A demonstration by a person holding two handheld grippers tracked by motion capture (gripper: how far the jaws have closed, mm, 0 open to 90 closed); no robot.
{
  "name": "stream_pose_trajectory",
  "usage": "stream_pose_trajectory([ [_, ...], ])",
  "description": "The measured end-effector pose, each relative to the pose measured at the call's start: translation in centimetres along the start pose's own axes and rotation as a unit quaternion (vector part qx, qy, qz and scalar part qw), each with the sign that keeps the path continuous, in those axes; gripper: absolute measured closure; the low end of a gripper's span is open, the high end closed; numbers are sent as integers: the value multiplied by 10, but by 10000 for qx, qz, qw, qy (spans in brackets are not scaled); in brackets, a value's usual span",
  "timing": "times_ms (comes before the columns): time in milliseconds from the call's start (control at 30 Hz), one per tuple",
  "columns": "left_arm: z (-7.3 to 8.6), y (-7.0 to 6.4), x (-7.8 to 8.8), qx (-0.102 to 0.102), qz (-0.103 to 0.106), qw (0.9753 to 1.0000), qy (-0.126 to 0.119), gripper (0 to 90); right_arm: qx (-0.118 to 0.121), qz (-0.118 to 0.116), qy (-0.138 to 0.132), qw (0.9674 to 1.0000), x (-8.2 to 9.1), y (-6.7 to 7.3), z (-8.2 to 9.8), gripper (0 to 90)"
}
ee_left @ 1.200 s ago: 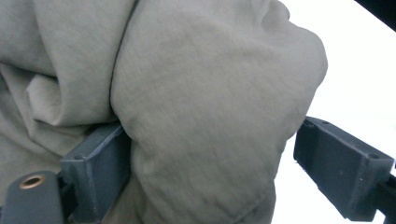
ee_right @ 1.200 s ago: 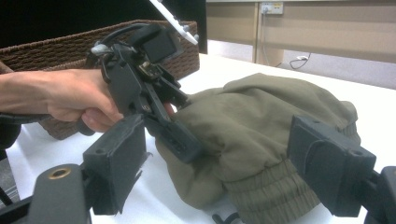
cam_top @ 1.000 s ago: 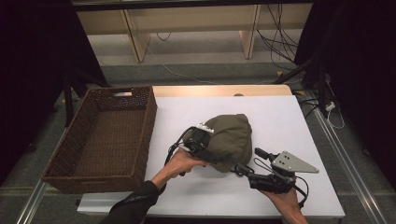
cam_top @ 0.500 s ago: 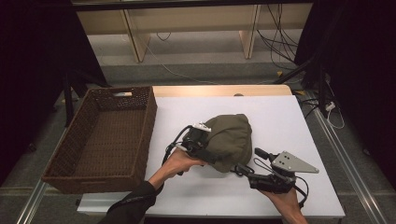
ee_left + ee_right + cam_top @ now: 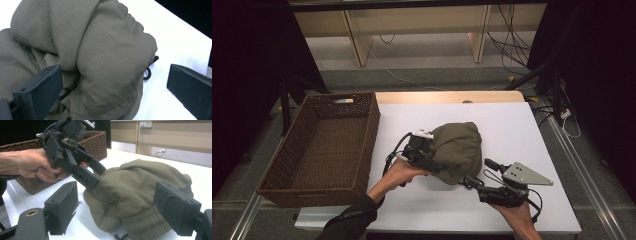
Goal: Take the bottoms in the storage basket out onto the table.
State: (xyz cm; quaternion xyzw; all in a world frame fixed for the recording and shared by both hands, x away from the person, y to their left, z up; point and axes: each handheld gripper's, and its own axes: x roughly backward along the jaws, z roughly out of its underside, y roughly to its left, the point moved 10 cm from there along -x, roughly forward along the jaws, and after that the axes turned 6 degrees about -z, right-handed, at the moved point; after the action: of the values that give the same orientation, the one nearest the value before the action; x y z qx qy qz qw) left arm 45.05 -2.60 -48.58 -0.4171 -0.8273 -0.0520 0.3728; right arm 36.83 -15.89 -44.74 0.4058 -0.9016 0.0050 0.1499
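Olive garment (image 5: 458, 150) between open left tool (image 5: 432, 165)

left gripper (image 5: 432, 162): black, white top | right gripper (image 5: 472, 182): grey plate | dark sleeve (image 5: 349, 220)

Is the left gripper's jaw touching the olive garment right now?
Touching. In the right gripper view, the left gripper, its jaws having just opened wide, rests a jaw tip against the olive garment, with no gap at the fabric.
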Motion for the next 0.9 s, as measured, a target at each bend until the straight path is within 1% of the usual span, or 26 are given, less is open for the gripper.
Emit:
stream_pose_trajectory([
  [133,-2,1,4,-15,8,10000,-73,0,4,-3,1,10000,0,0,0,208],
  [400,-7,2,10,20,-21,9992,-403,0,4,-10,-10,10000,0,1,0,208],
  [633,-12,5,17,19,-47,9974,-712,0,1,-14,-7,10000,0,1,0,208],
  [833,-15,6,23,-1,-116,9955,-939,0,-6,-26,-12,10000,-1,2,0,208],
  [900,-16,6,25,10,-106,9948,-1016,0,-3,-25,-17,10000,-1,1,0,208],
])
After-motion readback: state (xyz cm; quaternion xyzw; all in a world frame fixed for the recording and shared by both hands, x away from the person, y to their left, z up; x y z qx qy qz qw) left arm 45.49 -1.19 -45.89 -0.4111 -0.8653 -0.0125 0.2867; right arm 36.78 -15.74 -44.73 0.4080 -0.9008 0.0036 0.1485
